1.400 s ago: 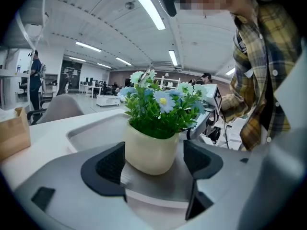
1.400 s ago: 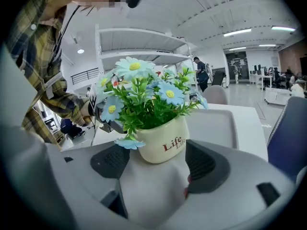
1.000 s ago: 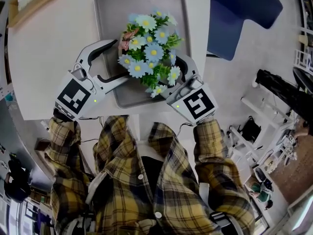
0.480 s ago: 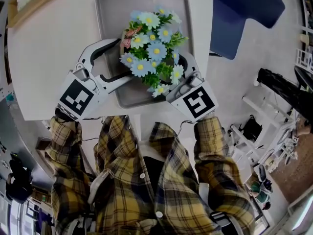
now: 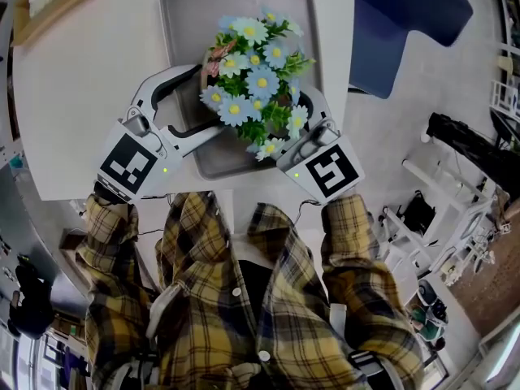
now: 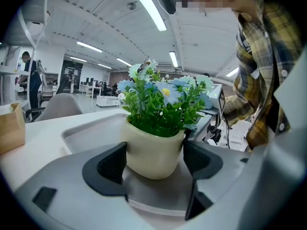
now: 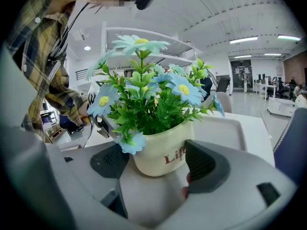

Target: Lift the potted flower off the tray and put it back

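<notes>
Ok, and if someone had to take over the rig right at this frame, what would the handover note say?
Left hand-held gripper: jaws closed on the potted flower from its left, pads against its sides.
Right hand-held gripper: the same, from the right.
Things: the potted flower is upright over the near part of the tray, which lies on the table.
Done: the two-handed grip is made. The pictures do not show whether the potted flower is clear of the tray.
Left: lift it clear if it is not, set it back on the tray, open both grippers.
</notes>
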Demonstrator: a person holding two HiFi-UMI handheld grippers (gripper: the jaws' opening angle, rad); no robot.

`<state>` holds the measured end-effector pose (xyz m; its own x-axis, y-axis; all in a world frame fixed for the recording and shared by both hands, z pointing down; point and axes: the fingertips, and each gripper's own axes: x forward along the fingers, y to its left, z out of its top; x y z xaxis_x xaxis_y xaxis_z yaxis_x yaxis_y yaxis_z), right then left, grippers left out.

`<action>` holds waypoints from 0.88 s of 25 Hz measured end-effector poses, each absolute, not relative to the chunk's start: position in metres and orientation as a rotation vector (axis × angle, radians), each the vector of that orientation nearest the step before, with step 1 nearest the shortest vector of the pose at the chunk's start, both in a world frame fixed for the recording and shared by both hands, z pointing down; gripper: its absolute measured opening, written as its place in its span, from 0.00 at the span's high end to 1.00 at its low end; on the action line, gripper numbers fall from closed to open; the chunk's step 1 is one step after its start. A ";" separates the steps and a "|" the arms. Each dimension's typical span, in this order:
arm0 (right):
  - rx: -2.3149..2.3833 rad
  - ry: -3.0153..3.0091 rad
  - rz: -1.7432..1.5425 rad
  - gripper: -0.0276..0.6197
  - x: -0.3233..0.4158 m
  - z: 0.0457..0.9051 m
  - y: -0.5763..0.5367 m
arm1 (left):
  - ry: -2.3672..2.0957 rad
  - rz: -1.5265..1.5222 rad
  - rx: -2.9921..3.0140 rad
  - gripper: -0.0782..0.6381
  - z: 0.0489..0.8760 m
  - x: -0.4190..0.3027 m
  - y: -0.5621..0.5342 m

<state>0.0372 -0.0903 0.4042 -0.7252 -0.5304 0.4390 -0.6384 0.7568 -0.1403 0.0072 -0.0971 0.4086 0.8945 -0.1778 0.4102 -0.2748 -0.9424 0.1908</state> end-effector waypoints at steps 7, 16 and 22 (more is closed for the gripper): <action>0.905 -2.588 0.378 0.43 0.037 0.398 -0.092 | -0.371 0.535 2.822 0.38 0.401 0.008 -0.099; 0.933 -2.625 0.348 0.43 0.034 0.396 -0.095 | -0.389 0.480 2.832 0.38 0.397 0.005 -0.102; 0.931 -2.625 0.288 0.43 0.039 0.395 -0.096 | -0.419 0.419 2.833 0.38 0.398 0.008 -0.104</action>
